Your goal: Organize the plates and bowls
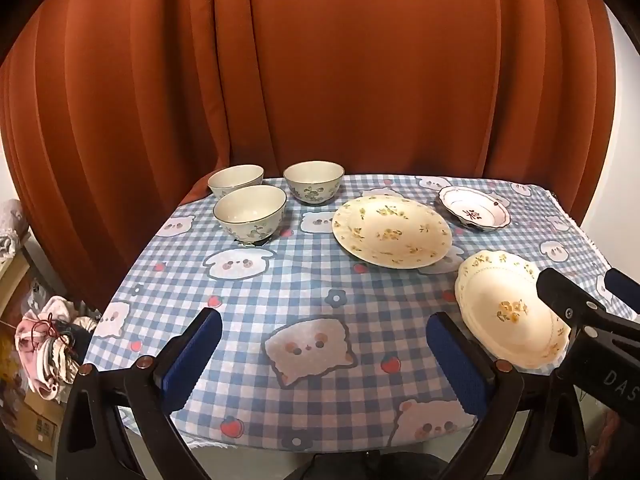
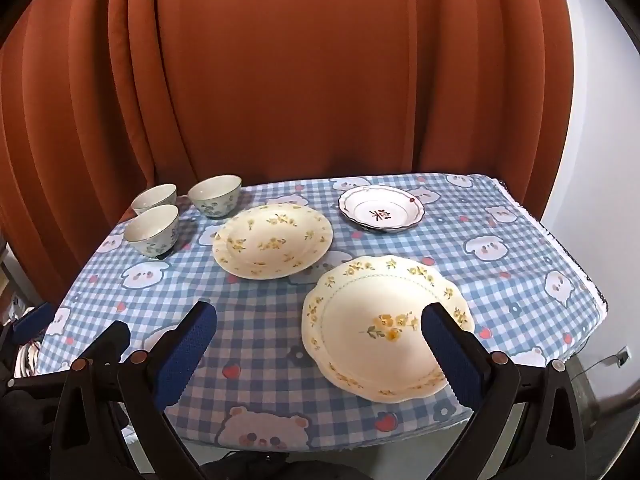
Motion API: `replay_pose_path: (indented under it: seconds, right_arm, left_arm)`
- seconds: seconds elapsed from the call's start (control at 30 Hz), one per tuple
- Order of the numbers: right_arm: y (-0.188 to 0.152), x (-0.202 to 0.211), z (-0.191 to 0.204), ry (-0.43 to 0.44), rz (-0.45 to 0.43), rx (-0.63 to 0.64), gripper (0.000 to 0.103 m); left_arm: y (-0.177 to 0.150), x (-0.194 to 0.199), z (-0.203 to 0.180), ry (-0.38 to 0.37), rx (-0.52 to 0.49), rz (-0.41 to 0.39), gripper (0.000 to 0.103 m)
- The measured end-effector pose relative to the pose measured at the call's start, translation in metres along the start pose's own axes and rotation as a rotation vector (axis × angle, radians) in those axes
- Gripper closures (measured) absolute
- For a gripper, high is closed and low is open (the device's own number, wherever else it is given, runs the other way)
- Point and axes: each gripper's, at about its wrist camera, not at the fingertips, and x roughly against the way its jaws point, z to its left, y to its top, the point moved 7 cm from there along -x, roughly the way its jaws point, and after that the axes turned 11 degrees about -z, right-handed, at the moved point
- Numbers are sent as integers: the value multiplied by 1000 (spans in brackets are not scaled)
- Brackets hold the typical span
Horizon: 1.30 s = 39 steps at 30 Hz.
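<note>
So the bench (image 2: 520,240) is covered in a blue checked cloth with cartoon bears and strawberries, and everything sits spread out on it with a rust-orange curtain (image 2: 320,80) hanging right behind the far edge. Three green-patterned bowls are clustered at the far left: the near bowl (image 1: 250,214), the far-left bowl (image 1: 236,180) just behind it, almost touching the curtain, and the third bowl (image 1: 314,182) a bit to the right. Right of them, toward the middle, is the big round plate with yellow flowers (image 2: 273,241), and at the far right there's a small white dish with a dark rim and a red mark in the center (image 2: 381,209). Closest on the right is the scalloped yellow-flower plate (image 2: 384,324), near the front edge. The left gripper (image 1: 324,340) hovers over bare cloth at the near middle, jaws spread wide and holding nothing. The right gripper (image 2: 320,334) is spread wide too, not gripping anything; its right finger (image 2: 452,352) overlaps the scalloped plate's near right part in view, the other finger sits over plain cloth, can't tell if it's touching. Off the left side of the bench there's a pile of pinkish clothes (image 1: 48,344) and a cardboard box lower down. A white wall (image 2: 592,160) shows on the right.
</note>
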Motion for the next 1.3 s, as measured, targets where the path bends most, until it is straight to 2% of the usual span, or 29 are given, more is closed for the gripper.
replay_pose_path:
  seconds: [0.27,0.43,0.6,0.8,0.93,1.3]
  right_arm:
    - [-3,-4,-34,-22,-14,-6,0]
    - [2,-6,-39,-43,-5,-7,0]
    - [8,-6,-39,-43,-8,-4,0]
    - [5,-8,-41,-41,11,-6,0]
    - [1,-7,-38,-39,18,4,0]
    - [-9,-4,-40,-37,36,-1,0]
  left_arm:
    - [11,-12,-3,7,6,11,1]
    - [25,-13,1,16,52,-2,1]
    - [34,-12,-1,15,41,-3,1]
    - [21,-15,3,36,57,39,1]
    - [15,-12,7,50,67,39,3]
    - [5,-12,6,26,53,56,5]
